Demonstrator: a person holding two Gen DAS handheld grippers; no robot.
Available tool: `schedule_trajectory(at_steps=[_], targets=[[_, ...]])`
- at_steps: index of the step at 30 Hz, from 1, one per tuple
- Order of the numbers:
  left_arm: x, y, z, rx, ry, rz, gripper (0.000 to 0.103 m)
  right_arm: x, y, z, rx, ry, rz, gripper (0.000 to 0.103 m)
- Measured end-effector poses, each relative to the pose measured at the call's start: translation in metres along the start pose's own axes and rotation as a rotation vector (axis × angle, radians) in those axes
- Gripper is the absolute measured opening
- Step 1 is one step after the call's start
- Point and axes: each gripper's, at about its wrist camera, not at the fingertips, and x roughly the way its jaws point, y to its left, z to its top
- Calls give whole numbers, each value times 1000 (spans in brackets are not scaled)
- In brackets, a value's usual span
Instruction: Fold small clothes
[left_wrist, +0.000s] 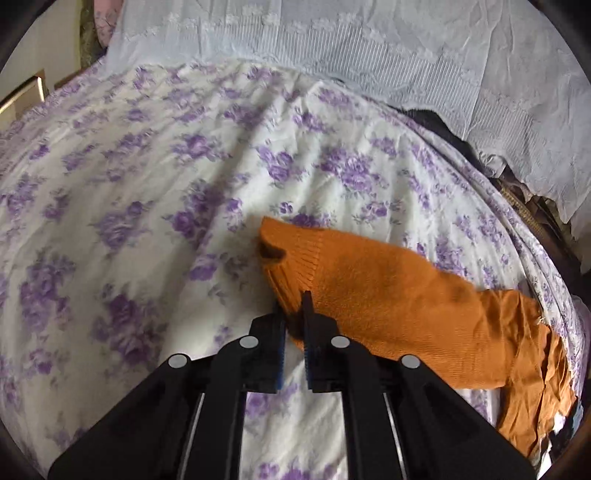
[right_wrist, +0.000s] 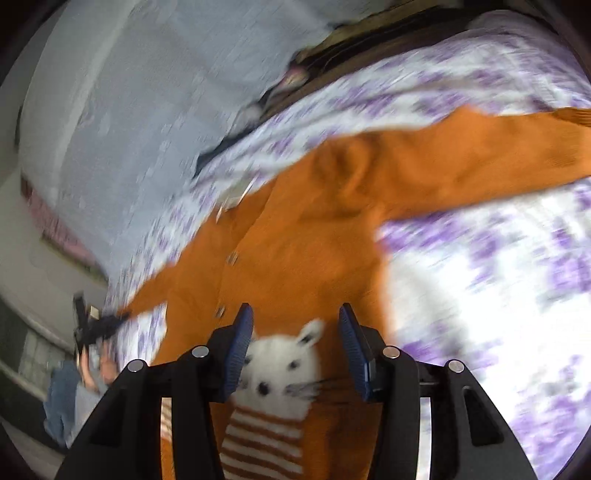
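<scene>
**Orange cardigan on the floral bedspread**

On the purple-flowered bedspread (left_wrist: 147, 166) lies an orange knit cardigan (right_wrist: 295, 236). At its ribbed sleeve cuff (left_wrist: 291, 258), the left gripper (left_wrist: 293, 314) is pinched onto the edge. Over the cardigan's white mouse patch (right_wrist: 280, 365), the right gripper (right_wrist: 295, 328) hovers, jaws apart.

Left gripper (left_wrist: 293, 308): matte black plastic body, two angular arms tapering forward to narrow fingers.
Left finger pads (left_wrist: 281, 332): ribbed blue rubber strips lining the inner faces.
Left fasteners (left_wrist: 248, 342): four round silver pins across the black arms, with thin silver rails showing below.
Right gripper (right_wrist: 295, 332): same matte black build, four silver pins.
Right finger pads (right_wrist: 240, 339): broad, ridged, dark blue, curved outward at the tips.
</scene>
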Motion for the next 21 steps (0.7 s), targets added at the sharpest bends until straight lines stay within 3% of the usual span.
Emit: schedule_trajectory(at_steps=[3, 6, 7, 9, 11, 12, 13, 14, 16, 19, 21], targets=[[-12, 8, -5, -28, 0, -3, 12, -29, -38, 19, 124, -119, -86, 49], [-20, 30, -4, -95, -24, 74, 25, -53, -83, 35, 255, -199, -148, 49], [-25, 39, -4, -114, -37, 95, 36, -60, -97, 38, 299, -216, -155, 50], [-34, 50, -1, -162, -60, 72, 56, -67, -123, 42, 374, -234, -170, 50], [-41, 49, -2, -172, -75, 39, 58, -65, -145, 47, 447, -233, -162, 49], [-44, 42, -3, -156, -80, 25, 58, -62, -152, 49, 472, -232, -152, 46], [-45, 27, -4, -107, -85, 13, 59, -59, -158, 52, 490, -234, -153, 37], [-46, 10, -5, -46, -90, 12, 61, -56, -162, 56, 496, -245, -173, 21], [-42, -18, -7, 61, -104, 64, 80, -53, -169, 64, 488, -293, -243, 6], [-15, -33, -10, 110, -69, 177, 84, -56, -176, 65, 452, -353, -324, 5], [12, -19, -11, 70, 36, 216, 89, -58, -176, 60, 427, -349, -347, 5]])
